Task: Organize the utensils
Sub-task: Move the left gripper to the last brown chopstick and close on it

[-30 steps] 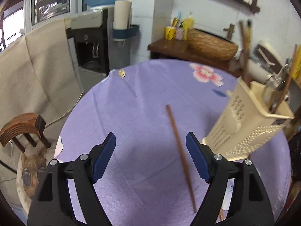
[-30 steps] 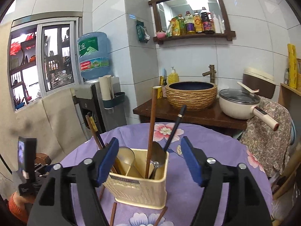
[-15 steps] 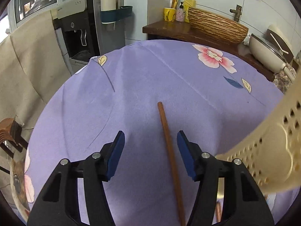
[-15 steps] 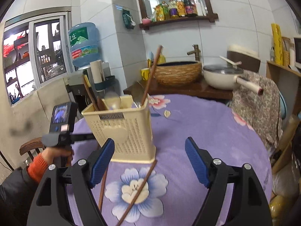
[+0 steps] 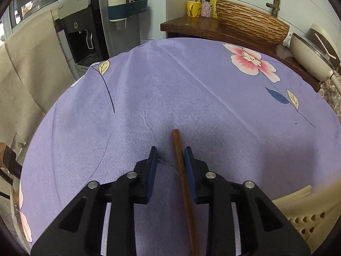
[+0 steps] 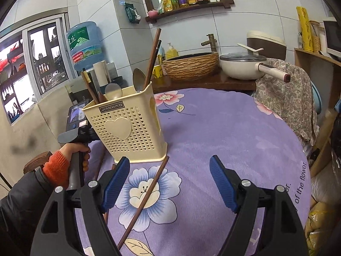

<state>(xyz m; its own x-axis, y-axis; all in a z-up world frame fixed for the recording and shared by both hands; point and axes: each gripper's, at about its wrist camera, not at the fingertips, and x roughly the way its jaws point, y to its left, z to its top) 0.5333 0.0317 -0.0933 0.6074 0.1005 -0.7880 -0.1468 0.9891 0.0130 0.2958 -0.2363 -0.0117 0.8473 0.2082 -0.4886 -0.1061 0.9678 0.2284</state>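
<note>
A round surface [image 5: 213, 98] under a purple flowered cloth carries everything. On it stands a cream perforated utensil holder [image 6: 127, 128], upright, with a heart on its front wall; spoons [image 6: 138, 79] and several chopsticks [image 6: 152, 57] lean inside it. In the left wrist view only its pale corner shows at the lower right.

The right gripper [image 6: 169, 181] hangs over the near part of the cloth with its blue-padded jaws spread wide and nothing between them. The left gripper [image 5: 170, 164] is low on the cloth, jaws narrowed around a brown chopstick [image 5: 181, 170]: the right pad touches the stick, while a gap remains at the left pad, so it is not yet pinched. The stick lies flat, its blunt end just beyond the fingertips.

A second loose chopstick [image 6: 145, 200] lies diagonally across the blue flower print, its far tip at the holder's base, just right of the right gripper's left finger [image 6: 116, 183].
</note>
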